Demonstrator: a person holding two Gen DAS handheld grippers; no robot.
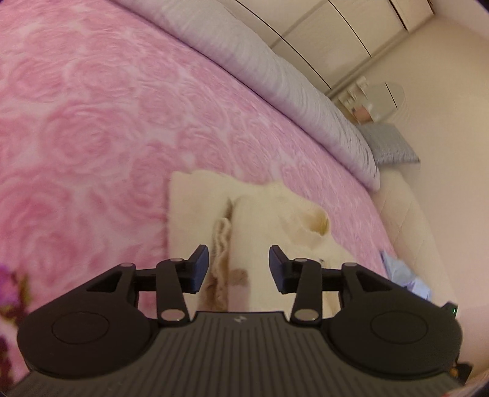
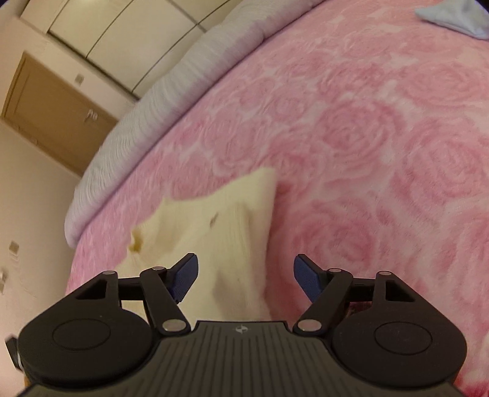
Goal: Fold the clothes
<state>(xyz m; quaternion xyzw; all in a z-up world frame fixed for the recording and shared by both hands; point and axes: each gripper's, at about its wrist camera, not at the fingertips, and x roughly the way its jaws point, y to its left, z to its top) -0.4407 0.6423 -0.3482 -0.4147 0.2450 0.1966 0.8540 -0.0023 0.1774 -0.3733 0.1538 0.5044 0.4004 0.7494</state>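
Left gripper (image 1: 238,265): jaws spread, nothing between them. Right gripper (image 2: 246,276): likewise spread and empty. A cream knitted garment (image 1: 269,210), partly folded, lies on the pink rose-patterned bedspread (image 1: 91,122), lower centre in both views, beyond the fingers.

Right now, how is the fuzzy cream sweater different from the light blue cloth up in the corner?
The fuzzy cream sweater is cream-coloured, while the light blue cloth is pale blue. The sweater lies right in front of the open right gripper; the blue cloth sits far off, cut by the picture's edge. Both rest on the pink rose-patterned bedspread.
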